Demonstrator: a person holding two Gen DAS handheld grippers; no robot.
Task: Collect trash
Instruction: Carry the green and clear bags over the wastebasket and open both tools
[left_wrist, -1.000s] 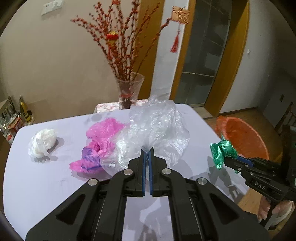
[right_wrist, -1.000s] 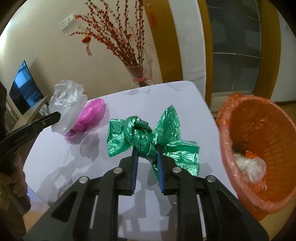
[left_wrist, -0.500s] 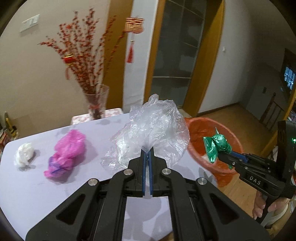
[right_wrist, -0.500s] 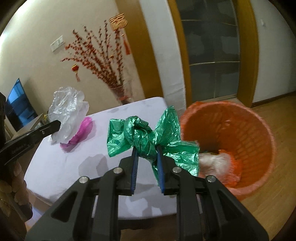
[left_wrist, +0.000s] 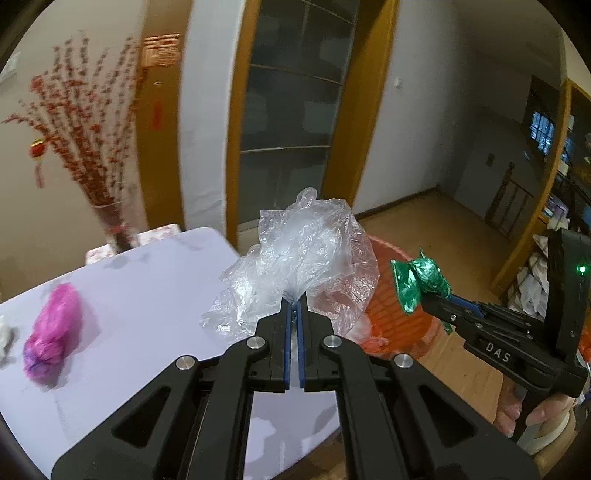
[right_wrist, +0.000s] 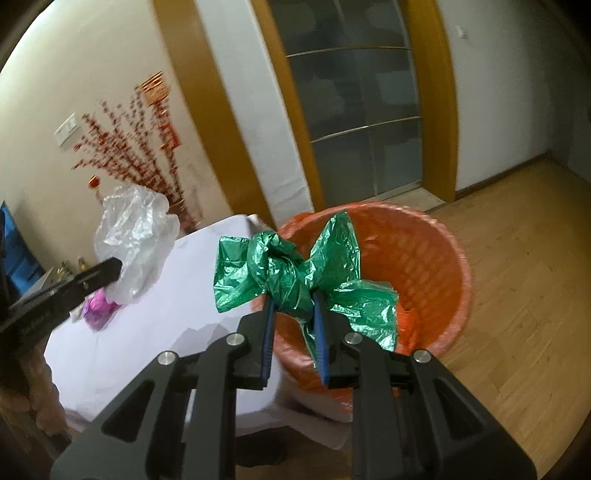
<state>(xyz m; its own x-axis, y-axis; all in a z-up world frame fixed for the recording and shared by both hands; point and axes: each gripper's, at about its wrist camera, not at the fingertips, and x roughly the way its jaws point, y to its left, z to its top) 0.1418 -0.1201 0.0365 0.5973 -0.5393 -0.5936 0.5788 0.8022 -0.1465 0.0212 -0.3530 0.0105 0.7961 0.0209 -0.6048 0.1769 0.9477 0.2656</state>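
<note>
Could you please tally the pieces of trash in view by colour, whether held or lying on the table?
Clear plastic bag: 1
Green plastic bag: 1
Pink plastic bag: 1
White crumpled wad, cut off at the picture's edge: 1
Total: 4

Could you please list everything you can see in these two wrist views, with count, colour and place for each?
Crumpled clear plastic bag: one, transparent, pinched in the left gripper above the table's edge.
Knotted green plastic bag: one, green, clamped in the right gripper in front of the bin's mouth.
Crumpled pink plastic bag: one, pink with a purple patch, lying on the table.
Orange plastic waste bin: one, orange, on the floor beside the table.
Lilac-white table: one, pale, under the bags.
Glass vase of red berry branches: one, clear with red twigs, at the table's far side.
Wooden-framed glass door: one, tan frame, behind the bin.
Left gripper: one, black with blue pads.
Right gripper: one, black with blue pads.
</note>
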